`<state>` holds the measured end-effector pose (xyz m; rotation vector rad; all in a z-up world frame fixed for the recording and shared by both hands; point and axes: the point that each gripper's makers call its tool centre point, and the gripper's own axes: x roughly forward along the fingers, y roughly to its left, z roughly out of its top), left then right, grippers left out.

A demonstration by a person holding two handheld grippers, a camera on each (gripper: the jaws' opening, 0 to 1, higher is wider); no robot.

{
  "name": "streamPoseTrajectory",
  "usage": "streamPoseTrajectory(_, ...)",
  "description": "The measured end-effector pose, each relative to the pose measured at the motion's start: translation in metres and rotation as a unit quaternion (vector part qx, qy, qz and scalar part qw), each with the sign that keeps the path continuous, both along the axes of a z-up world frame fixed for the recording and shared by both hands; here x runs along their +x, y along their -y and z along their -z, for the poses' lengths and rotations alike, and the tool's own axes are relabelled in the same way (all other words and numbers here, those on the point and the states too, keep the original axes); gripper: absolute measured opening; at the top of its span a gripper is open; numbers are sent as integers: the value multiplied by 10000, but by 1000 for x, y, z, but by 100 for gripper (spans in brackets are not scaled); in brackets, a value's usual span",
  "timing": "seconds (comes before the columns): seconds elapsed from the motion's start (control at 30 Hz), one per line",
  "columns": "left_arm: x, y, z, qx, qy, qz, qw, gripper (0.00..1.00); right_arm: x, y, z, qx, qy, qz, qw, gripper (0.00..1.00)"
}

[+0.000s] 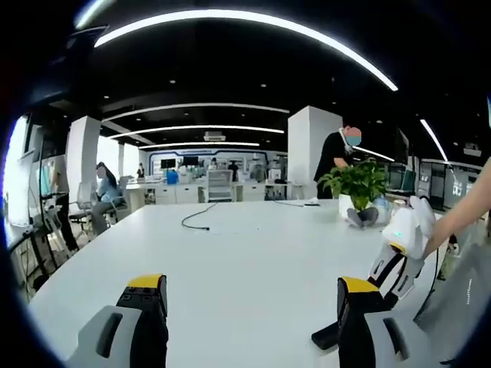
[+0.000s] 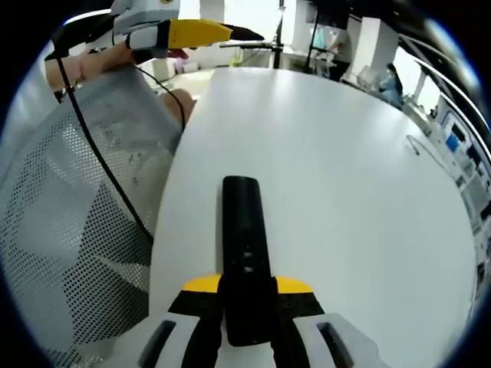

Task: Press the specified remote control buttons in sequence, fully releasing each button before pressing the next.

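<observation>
One remote control (image 2: pixel 245 253), right gripper (image 2: pixel 247 295) clamping it

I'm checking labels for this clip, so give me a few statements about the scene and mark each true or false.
1. The right tool is shut on the black remote. True.
2. The left tool holds the remote. False: it is open, holding nothing.
3. A potted plant stands on the white table. True.
4. The remote is white. False: it is black.
5. A black cable lies on the table. True.
</observation>
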<state>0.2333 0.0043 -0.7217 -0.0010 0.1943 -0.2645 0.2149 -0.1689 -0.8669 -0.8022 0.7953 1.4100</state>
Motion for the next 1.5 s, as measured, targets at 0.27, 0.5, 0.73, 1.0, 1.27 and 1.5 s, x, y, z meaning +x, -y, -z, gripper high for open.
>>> streamPoseTrajectory(0.27,1,2,0,-177,-11,39,9998,97,11,0,0,74,-16,88,9999,21)
streamPoseTrajectory(0.5,1,2,0,-121,-22,36,9999,97,24,-1,-1,93,-11,146,9998,21)
streamPoseTrajectory(0.73,1,1,3,-150,-97,24,9998,96,28,-1,-1,120,-6,146,9998,21)
streamPoseTrajectory(1.0,0,2,6,-157,-162,84,9997,96,38,-2,-1,144,-3,182,9997,21)
streamPoseTrajectory(1.27,0,2,5,-145,-140,93,9998,96,51,-2,-1,177,-8,233,9996,21)
streamPoseTrajectory(1.5,0,0,4,-102,-115,61,9999,96,60,-3,-2,182,-2,216,9996,21)
